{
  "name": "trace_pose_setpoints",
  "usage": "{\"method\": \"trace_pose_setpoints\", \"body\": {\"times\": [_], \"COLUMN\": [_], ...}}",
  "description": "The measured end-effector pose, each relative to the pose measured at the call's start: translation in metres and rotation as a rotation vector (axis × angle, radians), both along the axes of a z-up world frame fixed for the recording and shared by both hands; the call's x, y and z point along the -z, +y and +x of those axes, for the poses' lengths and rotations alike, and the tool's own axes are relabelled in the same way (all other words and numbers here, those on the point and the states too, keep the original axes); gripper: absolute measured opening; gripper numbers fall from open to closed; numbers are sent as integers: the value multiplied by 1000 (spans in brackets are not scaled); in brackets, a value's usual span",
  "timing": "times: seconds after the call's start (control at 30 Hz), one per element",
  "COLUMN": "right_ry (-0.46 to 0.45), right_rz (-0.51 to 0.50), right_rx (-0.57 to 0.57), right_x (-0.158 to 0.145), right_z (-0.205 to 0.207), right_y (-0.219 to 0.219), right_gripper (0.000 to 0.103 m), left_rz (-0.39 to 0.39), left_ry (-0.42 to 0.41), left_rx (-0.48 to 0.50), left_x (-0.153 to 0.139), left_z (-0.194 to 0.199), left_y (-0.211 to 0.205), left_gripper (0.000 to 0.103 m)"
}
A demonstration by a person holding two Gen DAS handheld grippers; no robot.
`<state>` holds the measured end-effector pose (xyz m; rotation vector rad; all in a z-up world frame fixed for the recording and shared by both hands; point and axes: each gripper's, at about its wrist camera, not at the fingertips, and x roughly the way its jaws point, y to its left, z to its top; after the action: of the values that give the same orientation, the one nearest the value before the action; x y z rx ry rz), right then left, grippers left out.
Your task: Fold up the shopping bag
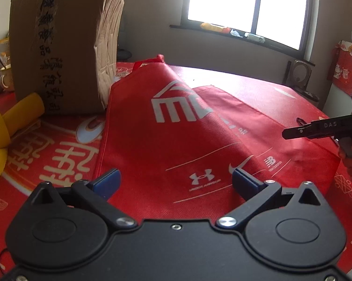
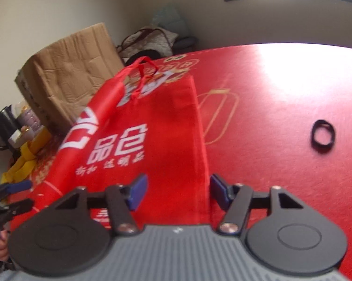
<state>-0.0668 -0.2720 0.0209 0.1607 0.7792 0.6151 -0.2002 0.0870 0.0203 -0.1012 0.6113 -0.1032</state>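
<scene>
Closest in, both tools are spread wide with nothing between the blue pads; the left gripper (image 1: 176, 180) hovers over the near end of the red shopping bag (image 1: 176, 128), and the right gripper (image 2: 176, 192) sits low over the bag's near right edge, with the bag's long side running out between its fingers; my guess is they're parked like that so either one can drop onto an edge and pinch it.

The bag itself lies on the red printed tablecloth (image 2: 269, 82), mostly flat, but its left long side is turned up and over into a soft ridge or flap, logos showing on the raised part; so it looks partly folded lengthwise, though whether that flap is coming over or opening back out, can't tell from one look. In the right wrist view the left gripper (image 2: 16, 194) shows at the left edge, right by the foot of that ridge, fingers apart, not clearly on the cloth.

Further out, the handles (image 2: 143, 75) hang at the far end of the bag; past that a cardboard box (image 1: 63, 46) stands just off the bag's far left corner, and a black loop (image 2: 322, 135) lies well off to the right.
</scene>
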Motion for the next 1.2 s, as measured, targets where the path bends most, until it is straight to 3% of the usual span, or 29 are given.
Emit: {"method": "trace_pose_setpoints", "body": {"times": [0.03, 0.1, 0.33, 0.5, 0.63, 0.87, 0.97, 1.2], "right_ry": [-18, -81, -311, -416, -401, -297, -262, -260], "right_rz": [-13, -18, 100, 128, 130, 138, 145, 139], "right_rx": [-8, 13, 238, 359, 449, 509, 509, 488], "right_x": [-1, -6, -51, -70, -64, -32, -21, -17], "right_z": [-5, -19, -68, -99, -114, -127, -122, -101], "right_y": [5, 8, -15, -42, -72, -105, -110, -95], "right_gripper": [12, 8, 7, 6, 3, 3, 3, 3], "left_rz": [-1, 1, -49, -7, 26, 116, 148, 163], "left_ry": [9, 11, -113, -88, -68, 99, 106, 144], "left_rx": [-5, -6, 120, 218, 296, 171, 120, 121], "left_x": [2, 2, -41, -35, -30, 15, 16, 13], "left_z": [1, 3, 3, 19, 31, 54, 64, 99], "left_y": [0, -3, -39, -84, -121, -108, -98, -92], "left_gripper": [103, 103, 103, 103, 103, 103, 103, 103]}}
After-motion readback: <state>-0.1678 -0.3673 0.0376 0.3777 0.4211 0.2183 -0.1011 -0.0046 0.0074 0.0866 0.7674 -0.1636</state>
